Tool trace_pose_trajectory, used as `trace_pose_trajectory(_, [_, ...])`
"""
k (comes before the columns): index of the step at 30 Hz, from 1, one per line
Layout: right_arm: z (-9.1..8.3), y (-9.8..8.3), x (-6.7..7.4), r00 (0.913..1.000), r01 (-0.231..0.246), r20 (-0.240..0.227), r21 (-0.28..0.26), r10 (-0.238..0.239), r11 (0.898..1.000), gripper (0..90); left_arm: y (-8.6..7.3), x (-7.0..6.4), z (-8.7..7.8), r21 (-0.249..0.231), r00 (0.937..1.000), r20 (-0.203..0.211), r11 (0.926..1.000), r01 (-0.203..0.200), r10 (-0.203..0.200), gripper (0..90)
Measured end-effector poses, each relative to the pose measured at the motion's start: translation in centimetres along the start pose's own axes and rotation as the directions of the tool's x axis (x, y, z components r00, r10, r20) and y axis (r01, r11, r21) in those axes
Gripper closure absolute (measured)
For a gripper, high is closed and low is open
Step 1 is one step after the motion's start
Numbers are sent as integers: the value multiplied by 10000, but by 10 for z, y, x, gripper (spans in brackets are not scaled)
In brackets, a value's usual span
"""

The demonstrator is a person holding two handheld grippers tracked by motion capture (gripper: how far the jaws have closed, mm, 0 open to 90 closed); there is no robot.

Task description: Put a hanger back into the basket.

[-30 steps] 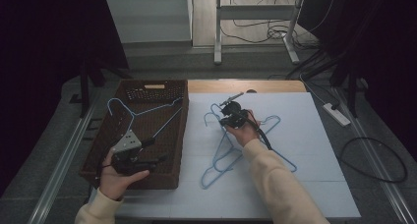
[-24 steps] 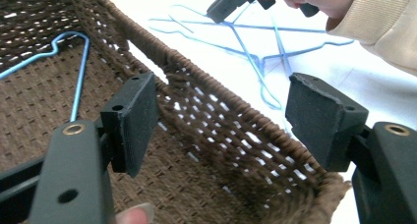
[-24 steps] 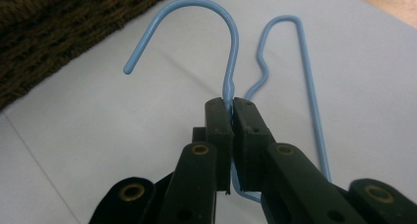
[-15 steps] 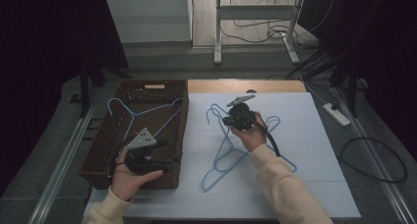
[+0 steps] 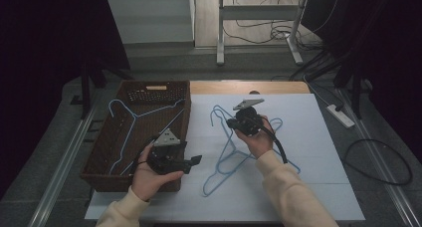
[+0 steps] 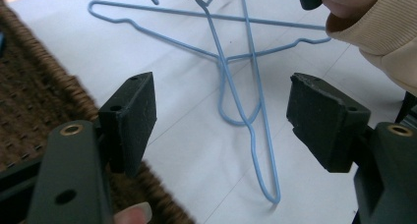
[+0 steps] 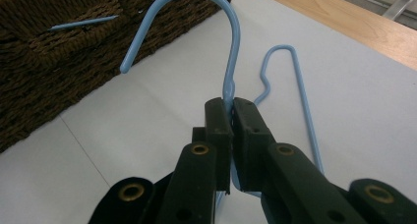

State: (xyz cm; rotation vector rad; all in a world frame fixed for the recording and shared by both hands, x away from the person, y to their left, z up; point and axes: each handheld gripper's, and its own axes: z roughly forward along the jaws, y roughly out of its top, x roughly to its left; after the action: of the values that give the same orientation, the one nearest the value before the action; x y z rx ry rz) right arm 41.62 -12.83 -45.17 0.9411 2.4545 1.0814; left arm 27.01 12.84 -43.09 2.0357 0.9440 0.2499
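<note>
Right tool (image 7: pixel 228 111) grips hanger (image 7: pixel 231 47) neck, hook toward basket (image 7: pixel 59 42).

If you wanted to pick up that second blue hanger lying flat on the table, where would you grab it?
Probably at its neck, just below the hook, coming down from above. The hanger on the table is thin wire lying flat on the white sheet, so only a top approach gets jaws either side. The right gripper already pinches the other hanger at that spot; the open left gripper is free.

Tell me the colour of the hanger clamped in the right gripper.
Light blue hanger; clearest in the right gripper view.
</note>
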Motion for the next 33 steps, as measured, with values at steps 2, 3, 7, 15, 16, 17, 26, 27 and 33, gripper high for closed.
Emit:
trace_pose_trajectory(2, [-1, -1, 0, 10000, -21, 3, -37, 21, 10000, 864, 4, -4, 6, 96, 10000, 40, 10000, -26, 25, 281])
trace_pose_trajectory(3, [-1, -1, 0, 10000, -15, 0, -72, 15, 10000, 864, 6, -5, 8, 119, 10000, 54, 9999, -57, 57, 280])
trace_pose_trajectory(7, [-2, -2, 0, 10000, -33, -12, -139, 33, 9999, 864, 14, -13, 21, 372, 9998, 176, 9992, -121, 115, 277])
trace_pose_trajectory(15, [-5, -5, 0, 10000, -71, -7, -259, 71, 9996, 864, 23, -26, 52, 1057, 9993, 289, 9941, -250, 221, 277])
trace_pose_trajectory(16, [-6, -5, 0, 10000, -79, 11, -254, 79, 9996, 864, 23, -28, 55, 1114, 9995, 226, 9934, -267, 243, 277])
trace_pose_trajectory(17, [-6, -5, 0, 10000, -65, 17, -257, 65, 9996, 864, 24, -29, 58, 1250, 9994, 184, 9917, -303, 282, 276])
trace_pose_trajectory(26, [-10, -7, -1, 9999, -105, 9, -425, 106, 9990, 864, 27, -40, 82, 1730, 9992, 93, 9841, -411, 401, 258])
trace_pose_trajectory(27, [-10, -8, 0, 9999, -109, 8, -435, 109, 9990, 864, 27, -40, 85, 1789, 9992, 59, 9830, -400, 396, 258])
trace_pose_trajectory(33, [-11, -8, 1, 10000, -51, 10, -463, 51, 9989, 863, 22, -39, 101, 1668, 9981, -501, 9856, -282, 370, 265])
